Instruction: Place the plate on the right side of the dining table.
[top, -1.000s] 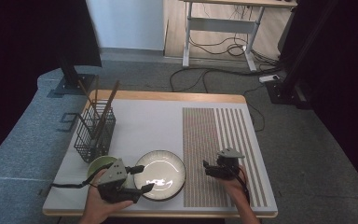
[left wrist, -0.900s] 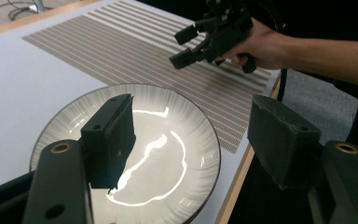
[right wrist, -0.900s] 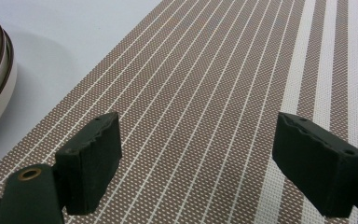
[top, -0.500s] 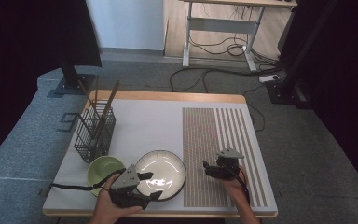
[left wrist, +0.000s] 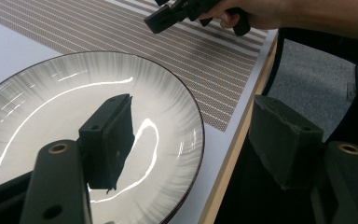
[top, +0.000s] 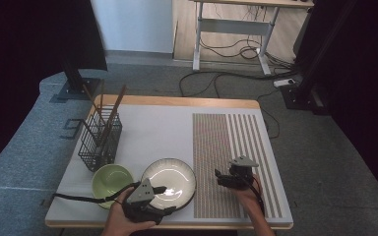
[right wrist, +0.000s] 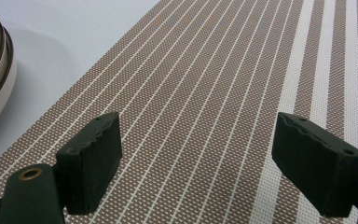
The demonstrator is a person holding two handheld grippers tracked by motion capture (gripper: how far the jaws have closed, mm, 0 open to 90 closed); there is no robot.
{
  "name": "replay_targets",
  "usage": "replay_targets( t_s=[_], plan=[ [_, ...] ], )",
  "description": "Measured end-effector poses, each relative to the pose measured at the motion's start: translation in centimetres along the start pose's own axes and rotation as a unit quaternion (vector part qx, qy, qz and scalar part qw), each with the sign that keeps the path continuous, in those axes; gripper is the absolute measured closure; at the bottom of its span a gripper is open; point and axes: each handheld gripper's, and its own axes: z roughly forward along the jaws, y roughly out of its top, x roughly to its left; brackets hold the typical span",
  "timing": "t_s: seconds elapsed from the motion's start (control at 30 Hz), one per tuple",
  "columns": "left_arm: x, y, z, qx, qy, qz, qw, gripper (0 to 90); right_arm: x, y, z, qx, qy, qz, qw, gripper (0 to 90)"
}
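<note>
The left gripper (top: pixel 165 199) has moved off the green bowl (top: pixel 111 178) to the plate (top: pixel 170 177) at the worktop's near edge, jaws spread astride its rim, ready to pinch; the right gripper (top: pixel 219 178) waits with jaws spread.

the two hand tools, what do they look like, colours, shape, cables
Both the left tool and the right tool are black, hand-held bodies, each topped by a grey three-cornered plate. Each ends in two blocky black jaws with ridged, worn pads and brass-coloured rivets at the jaw arms. A black cable trails from the left tool; thin red and black wires run back from the right one. No sleeves reach the forearms.
</note>
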Motion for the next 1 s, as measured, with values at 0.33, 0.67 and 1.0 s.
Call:
replay_targets(
  t_s=[0.33,0.67,1.0],
  plan=[
    [-0.1,-0.5,0.9,0.010,0.011,0.008,0.9999,30.6,0.1,0.0,0.1,0.003,0.002,-0.001,1.0000,15.9],
    [-0.1,-1.0,2.0,0.026,0.020,0.014,0.9994,30.6,0.0,0.0,0.2,0.005,0.004,0.005,1.0000,16.3],
    [-0.1,-1.4,2.8,0.036,0.016,0.013,0.9991,30.6,-0.5,0.0,0.2,0.003,0.005,0.018,0.9998,16.3]
  ],
)
